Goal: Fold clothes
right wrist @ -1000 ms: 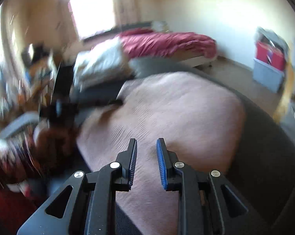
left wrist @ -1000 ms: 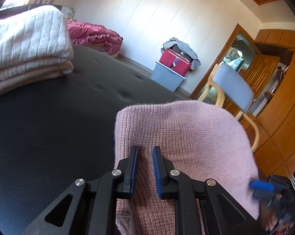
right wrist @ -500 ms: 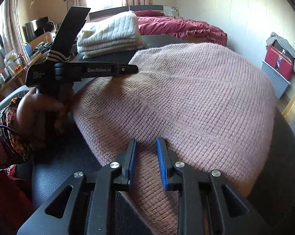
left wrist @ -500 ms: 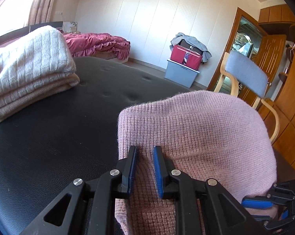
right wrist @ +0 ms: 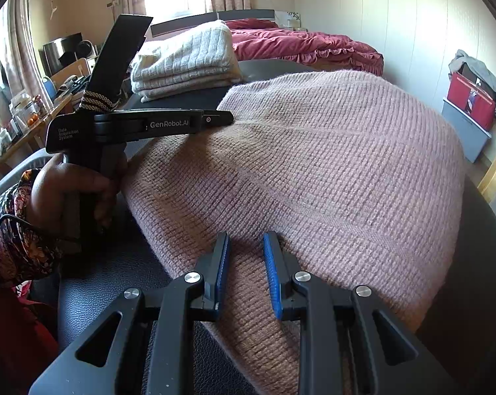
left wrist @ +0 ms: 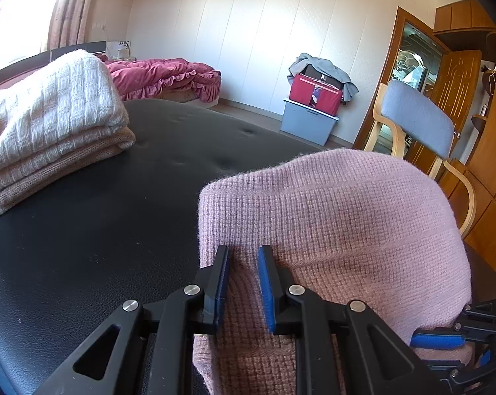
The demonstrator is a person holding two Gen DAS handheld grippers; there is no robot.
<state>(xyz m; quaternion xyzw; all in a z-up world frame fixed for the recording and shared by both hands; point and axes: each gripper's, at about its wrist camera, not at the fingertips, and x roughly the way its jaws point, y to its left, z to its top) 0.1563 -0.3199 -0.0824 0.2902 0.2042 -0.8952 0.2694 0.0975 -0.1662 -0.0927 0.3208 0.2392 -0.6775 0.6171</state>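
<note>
Between each pair of tongs lies a fold of the pink sweater (left wrist: 330,217). The left tongs (left wrist: 243,283) and right tongs (right wrist: 246,273), both narrowly parted, pinch its near edge, probably to carry the next fold. Its long axis runs away from them across the black worktop (left wrist: 93,230), beside the folded stack (left wrist: 50,121).

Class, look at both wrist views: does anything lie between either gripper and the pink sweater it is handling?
Nothing visible does. The left gripper and right gripper each have their fingers directly against the pink sweater. The folded cream stack sits apart on the black surface.
</note>
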